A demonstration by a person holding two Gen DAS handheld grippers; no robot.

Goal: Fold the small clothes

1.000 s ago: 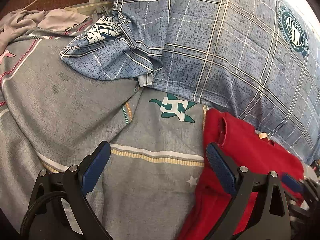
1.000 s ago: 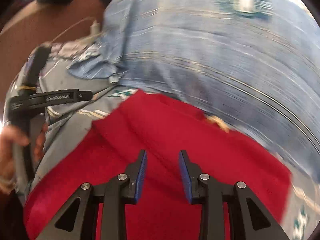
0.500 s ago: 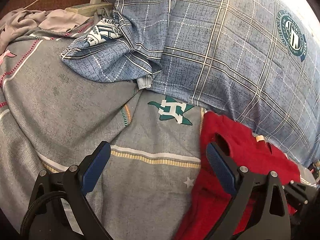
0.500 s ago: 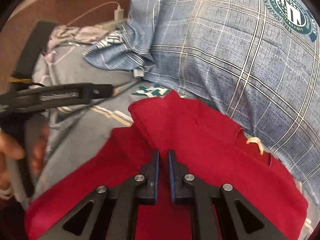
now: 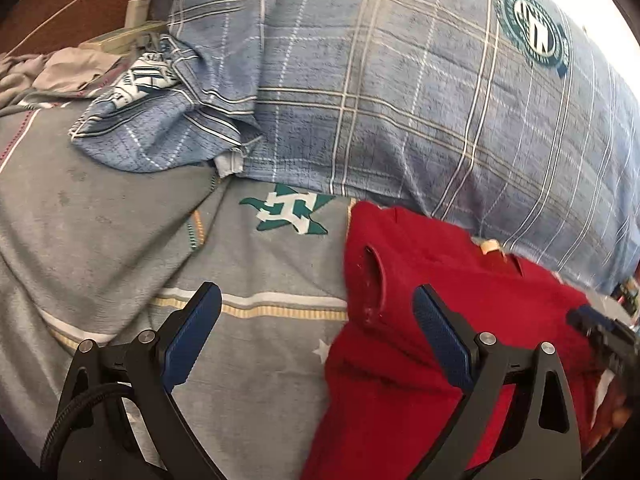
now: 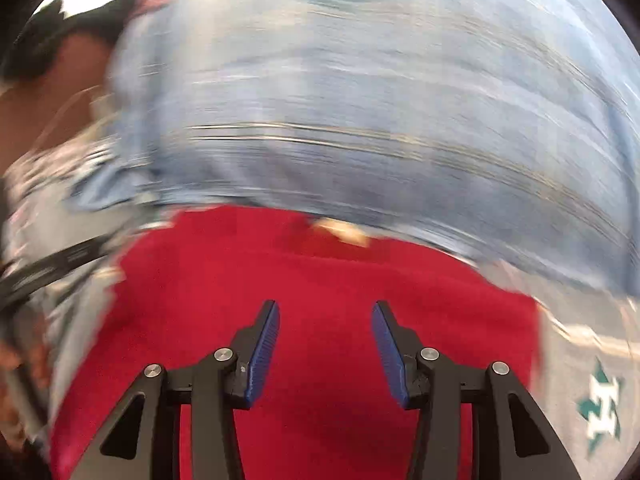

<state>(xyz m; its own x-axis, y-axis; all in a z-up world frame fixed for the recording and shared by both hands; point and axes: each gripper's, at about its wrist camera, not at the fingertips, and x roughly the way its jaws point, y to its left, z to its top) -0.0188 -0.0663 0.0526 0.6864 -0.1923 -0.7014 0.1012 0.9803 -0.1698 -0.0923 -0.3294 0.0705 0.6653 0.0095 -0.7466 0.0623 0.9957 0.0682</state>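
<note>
The small red knitted garment [image 5: 440, 308] lies partly folded on the grey patterned bedsheet [image 5: 120, 216], its far edge just beside the big blue plaid pillow [image 5: 400, 92]. One sleeve opening shows at its left edge, probably laid that way so the next fold can bring the side in.

The right gripper [image 6: 325, 344] hovers over the middle of the red cloth. Its blue-padded fingers [image 6: 264, 344] have just been opening and now stand moderately apart with nothing pinched between them; my reading is that it has let the fold go. That view is badly smeared, so fine detail of the cloth is lost.

The left gripper [image 5: 316, 344] waits with its fingers wide, one over bare sheet, the other over the garment's left part, holding nothing.

The pillow crowds the far side and leaves little room there. A crumpled blue plaid cloth [image 5: 160, 136], a grey garment [image 5: 60, 76] and a white charger with cable [image 5: 136, 8] sit well apart at far left, out of the way.
</note>
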